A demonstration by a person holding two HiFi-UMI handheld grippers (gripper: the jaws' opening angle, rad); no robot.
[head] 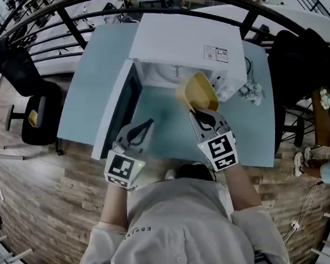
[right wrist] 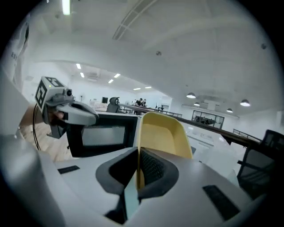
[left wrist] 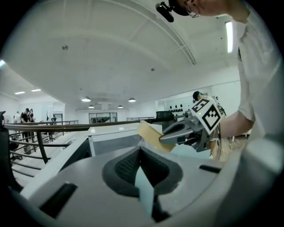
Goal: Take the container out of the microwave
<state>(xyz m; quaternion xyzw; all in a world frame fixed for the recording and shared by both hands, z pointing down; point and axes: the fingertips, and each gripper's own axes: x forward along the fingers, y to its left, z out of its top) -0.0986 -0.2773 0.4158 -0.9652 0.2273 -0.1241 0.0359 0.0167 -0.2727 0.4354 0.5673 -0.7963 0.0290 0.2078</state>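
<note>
The white microwave (head: pixel 184 44) stands at the back of the pale table (head: pixel 97 82), its door (head: pixel 117 116) swung open to the left. My right gripper (head: pixel 199 110) is shut on the rim of the yellow container (head: pixel 196 92), which hangs tilted in the air just in front of the microwave's opening. In the right gripper view the container (right wrist: pixel 162 133) rises from between the jaws of that gripper (right wrist: pixel 138 153). My left gripper (head: pixel 149 123) hovers beside the open door, shut with nothing in it. In the left gripper view, the container (left wrist: pixel 148 133) shows beyond my left gripper (left wrist: pixel 141 150).
A black chair (head: pixel 40 117) stands left of the table and another (head: pixel 297 65) at the right. A small white bundle (head: pixel 250 92) lies beside the microwave's right side. A dark railing (head: pixel 66 16) curves behind the table. Wooden floor lies below.
</note>
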